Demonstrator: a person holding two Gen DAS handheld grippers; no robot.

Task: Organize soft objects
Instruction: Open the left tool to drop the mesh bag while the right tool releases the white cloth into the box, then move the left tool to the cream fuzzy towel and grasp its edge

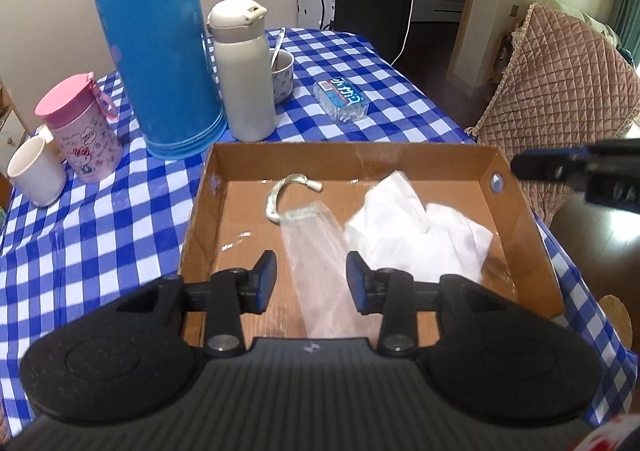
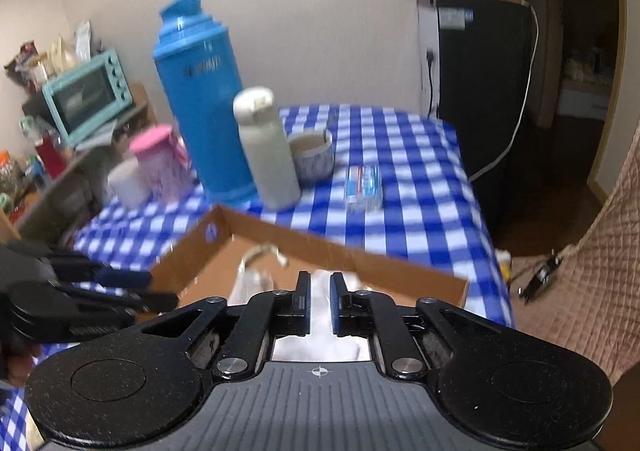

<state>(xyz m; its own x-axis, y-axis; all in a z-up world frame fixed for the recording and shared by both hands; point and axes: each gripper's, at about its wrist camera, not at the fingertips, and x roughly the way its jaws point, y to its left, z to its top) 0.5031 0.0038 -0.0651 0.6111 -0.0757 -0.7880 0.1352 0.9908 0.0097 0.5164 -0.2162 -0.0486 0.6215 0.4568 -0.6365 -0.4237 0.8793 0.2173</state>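
A shallow cardboard box (image 1: 520, 235) sits on a bench covered in a blue-and-white checked cloth (image 1: 100, 219). Inside it lie two soft things: a sheer mesh pouch (image 1: 316, 251) with a pale drawstring loop (image 1: 280, 195) at its far end, and, touching it on the right, a crumpled white cloth (image 1: 416, 227).

The left gripper (image 1: 311, 281) hangs over the near part of the box, jaws released and well apart — the mesh pouch lies between them, but the pads do not press on it.

The right gripper (image 2: 319, 301) is over the white cloth (image 2: 320, 347), its jaws parted by only a narrow gap with the cloth showing below; nothing appears pinched, though that view is blurred.

Beyond the box on the far left stand a tall blue thermos (image 1: 154, 47), a beige flask (image 1: 242, 71), a pink lidded cup (image 1: 80, 127) and a white mug (image 1: 36, 175). A bowl with a spoon (image 1: 282, 71) sits behind the flask — a clear packet with a blue label (image 1: 340, 99) lies to its right.
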